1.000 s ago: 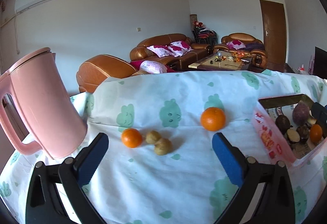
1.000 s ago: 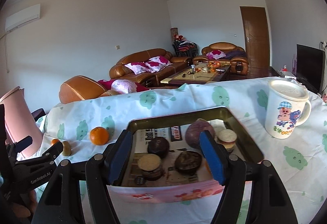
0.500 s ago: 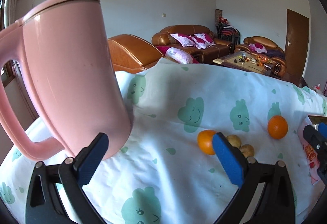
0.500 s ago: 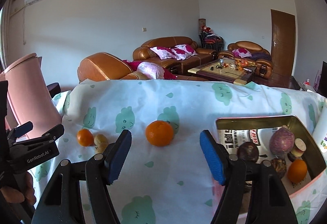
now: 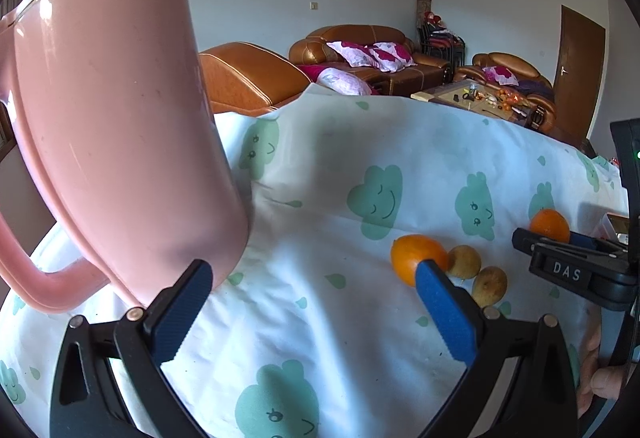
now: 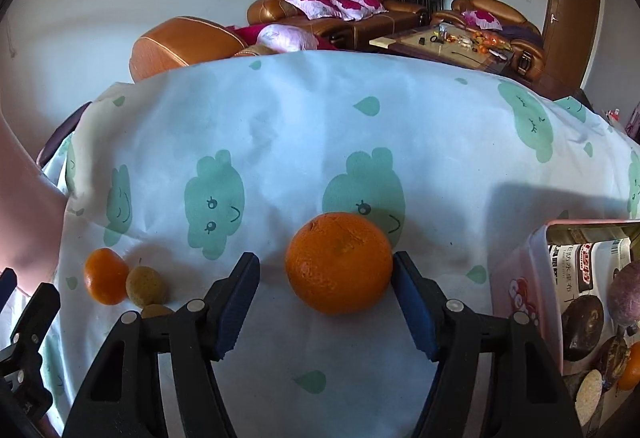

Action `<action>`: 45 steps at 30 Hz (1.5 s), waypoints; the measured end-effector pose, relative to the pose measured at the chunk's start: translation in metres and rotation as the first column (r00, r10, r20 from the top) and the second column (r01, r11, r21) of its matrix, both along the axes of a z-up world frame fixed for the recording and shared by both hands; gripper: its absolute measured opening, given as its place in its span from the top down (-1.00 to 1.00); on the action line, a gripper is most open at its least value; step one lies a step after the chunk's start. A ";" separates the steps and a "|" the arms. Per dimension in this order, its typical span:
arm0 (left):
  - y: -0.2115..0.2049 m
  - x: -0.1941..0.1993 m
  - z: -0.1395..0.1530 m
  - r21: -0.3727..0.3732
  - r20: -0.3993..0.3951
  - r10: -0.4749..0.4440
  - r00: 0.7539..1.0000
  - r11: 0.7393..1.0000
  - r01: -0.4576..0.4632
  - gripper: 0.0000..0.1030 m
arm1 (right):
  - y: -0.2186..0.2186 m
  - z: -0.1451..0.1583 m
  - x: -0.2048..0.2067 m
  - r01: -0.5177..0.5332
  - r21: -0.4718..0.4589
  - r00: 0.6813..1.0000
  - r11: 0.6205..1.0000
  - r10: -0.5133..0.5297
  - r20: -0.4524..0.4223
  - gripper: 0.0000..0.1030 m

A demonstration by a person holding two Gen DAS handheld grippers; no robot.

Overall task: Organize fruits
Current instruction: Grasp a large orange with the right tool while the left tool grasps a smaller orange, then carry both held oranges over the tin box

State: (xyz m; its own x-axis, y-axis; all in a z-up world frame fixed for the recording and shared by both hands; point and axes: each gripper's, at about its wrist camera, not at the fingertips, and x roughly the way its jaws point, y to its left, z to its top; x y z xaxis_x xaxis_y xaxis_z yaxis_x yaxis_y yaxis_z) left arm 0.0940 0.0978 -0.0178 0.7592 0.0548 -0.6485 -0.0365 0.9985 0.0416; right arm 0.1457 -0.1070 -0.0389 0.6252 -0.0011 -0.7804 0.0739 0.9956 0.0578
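Observation:
A large orange lies on the cloud-print tablecloth. My right gripper is open, with its blue pads on either side of the orange; the right pad is close against it. A smaller orange and two brownish fruits lie to the left. In the left wrist view my left gripper is open and empty, between the pink jug and the small orange. A pink tin box at the right holds several fruits.
The pink jug stands at the table's left end, close to my left gripper's left finger. The right gripper's body shows at the right of the left wrist view. Sofas and a coffee table stand beyond the table's far edge.
My right gripper has swung left from the tin box and moved in around the large orange. My left gripper has moved closer to the pink jug and the table.

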 end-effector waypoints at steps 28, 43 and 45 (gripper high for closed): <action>-0.035 0.065 -0.024 -0.167 -0.185 -0.060 0.981 0.986 0.029 -0.51 | -0.009 0.038 -0.108 -0.023 -0.009 0.963 1.000 0.025 0.267 0.05; -0.018 0.015 -0.001 -0.181 0.019 -0.044 0.999 0.982 0.047 0.29 | -0.006 0.045 -0.124 -0.021 -0.027 0.931 0.999 0.029 0.364 0.05; -0.019 0.006 0.003 -0.158 0.063 -0.026 0.998 0.987 0.036 0.29 | -0.004 0.047 -0.126 -0.015 -0.051 0.925 0.999 0.033 0.379 0.05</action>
